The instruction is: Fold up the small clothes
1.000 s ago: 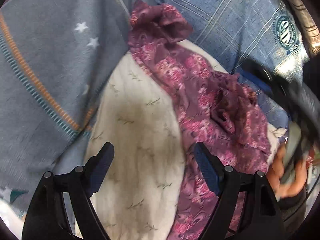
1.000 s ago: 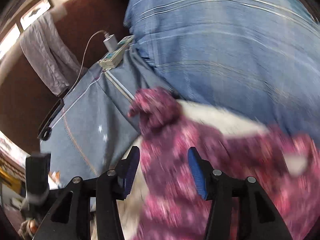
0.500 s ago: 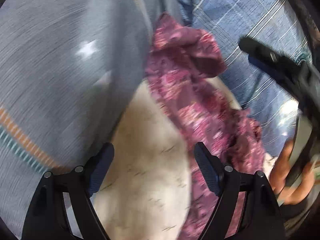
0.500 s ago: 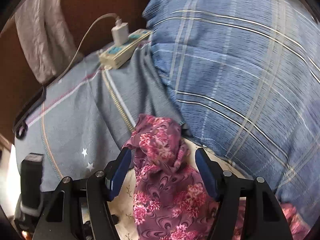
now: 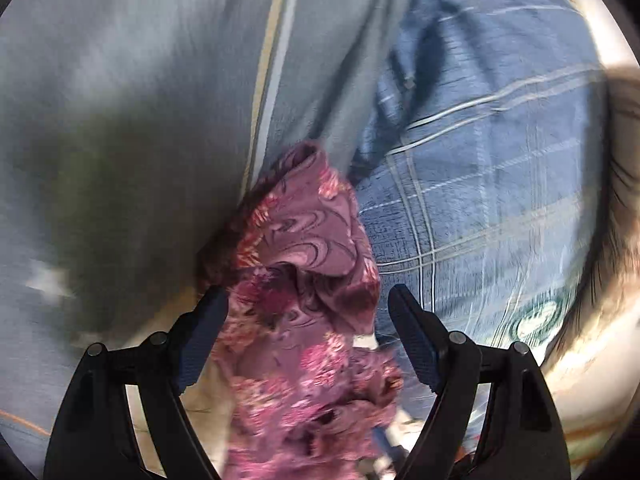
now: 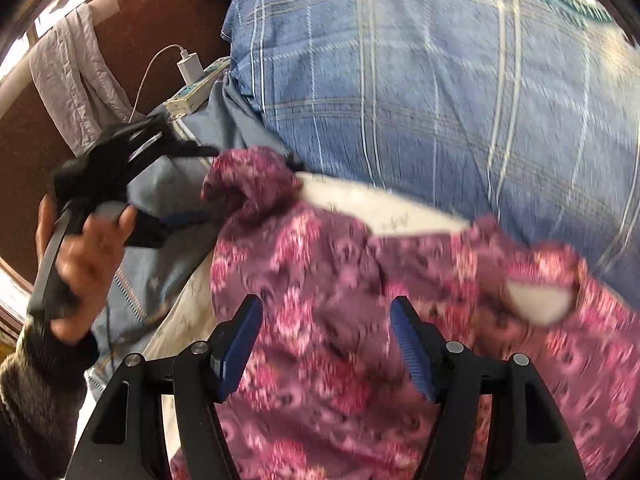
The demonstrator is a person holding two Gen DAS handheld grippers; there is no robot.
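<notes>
Left gripper and right gripper, jaws spread wide and empty, straddle the crumpled floral garment lying on the bed beside the plaid pillow, apparently positioned to pinch its edges

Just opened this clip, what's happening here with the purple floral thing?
A person holds a tool in each hand over a bed. The left tool is open, its fingers on either side of a bunched end of the purple floral garment but not closed on it. The right tool is open too, hovering over the garment's wider part. The garment lies crumpled on a cream cloth, beside a blue plaid quilt. No fold has been made yet.
</notes>
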